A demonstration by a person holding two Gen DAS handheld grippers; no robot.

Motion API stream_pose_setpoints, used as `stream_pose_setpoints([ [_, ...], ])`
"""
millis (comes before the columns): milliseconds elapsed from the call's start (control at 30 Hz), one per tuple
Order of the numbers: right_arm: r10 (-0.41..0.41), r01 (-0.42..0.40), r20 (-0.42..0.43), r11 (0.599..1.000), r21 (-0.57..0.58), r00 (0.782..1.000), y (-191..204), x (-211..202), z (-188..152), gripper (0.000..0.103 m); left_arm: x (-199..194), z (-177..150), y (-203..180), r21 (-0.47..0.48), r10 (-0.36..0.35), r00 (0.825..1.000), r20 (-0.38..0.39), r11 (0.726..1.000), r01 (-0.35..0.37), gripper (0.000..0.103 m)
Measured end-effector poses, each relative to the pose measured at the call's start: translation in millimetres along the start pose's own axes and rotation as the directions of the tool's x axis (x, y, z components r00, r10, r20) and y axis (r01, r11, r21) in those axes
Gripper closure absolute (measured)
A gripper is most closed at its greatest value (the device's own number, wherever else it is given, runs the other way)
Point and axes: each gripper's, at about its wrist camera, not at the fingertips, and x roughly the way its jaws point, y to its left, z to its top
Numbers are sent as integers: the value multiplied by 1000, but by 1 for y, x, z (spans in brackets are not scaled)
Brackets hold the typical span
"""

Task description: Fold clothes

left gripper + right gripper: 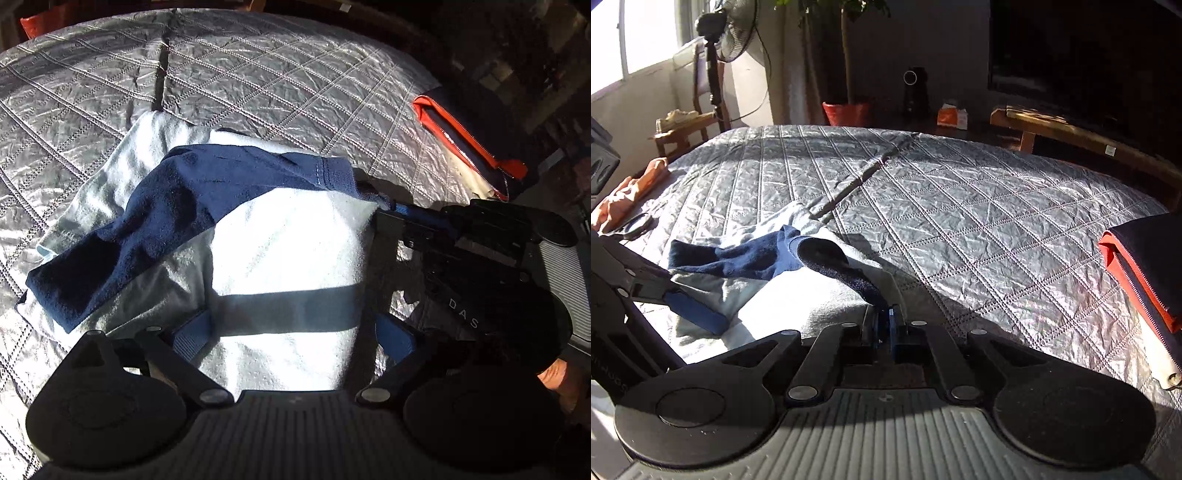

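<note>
A light grey-white garment (288, 240) lies crumpled on the grey quilted cover (258, 74). A navy blue cloth (166, 221) is draped across it from lower left to upper right. My left gripper (293, 332) hovers just above the pale garment, jaws wide open, nothing between the blue pads. My right gripper (884, 314) is shut on the near end of the navy cloth (757, 258), which stretches away to the left over the pale garment (798, 314). The right gripper (391, 206) comes in from the right in the left wrist view, pinching the cloth's hemmed end. One left pad (698, 314) shows at the left.
A red-and-navy zipped bag (1137, 269) lies at the cover's right edge, also in the left wrist view (469, 140). An orange cloth (628, 192) sits at the far left edge. Beyond the cover stand a red plant pot (846, 112), a fan and a wooden bench (1071, 129).
</note>
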Motion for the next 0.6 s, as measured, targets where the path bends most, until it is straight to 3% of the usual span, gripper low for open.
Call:
stream_pose_setpoints([
  [133,84,-83,-9,990,114,996,-27,13,11,97,0,-3,-3,31,8,1000,-1,999,-8,10],
  [167,84,-81,-11,981,175,996,-39,19,13,102,0,-3,-3,33,6,1000,-3,999,-6,9],
  [200,83,-77,-12,969,236,996,-50,25,15,103,0,-3,-3,40,7,1000,-4,999,-7,9],
  [233,128,-111,-24,929,354,992,-70,34,14,103,0,-4,-4,51,10,1000,-5,999,-10,8],
  [400,33,-53,71,956,288,997,-85,16,23,103,1,-3,-6,64,11,1000,-10,998,-10,6],
  [433,92,-115,101,960,254,991,-82,7,23,103,1,-2,-5,61,7,1000,-13,998,-6,6],
  [467,157,-182,129,959,216,979,-79,-4,23,95,1,-2,-4,59,4,1000,-14,998,-3,6],
  [533,200,-212,105,970,120,974,-65,-12,17,86,1,-2,-5,67,5,1000,-15,998,-4,6],
  [567,180,-186,70,978,92,981,-58,-10,12,79,1,-3,-6,76,10,1000,-14,997,-9,5],
  [600,191,-194,38,978,81,981,-54,-5,7,79,2,-4,-7,83,13,1000,-13,996,-12,5],
])
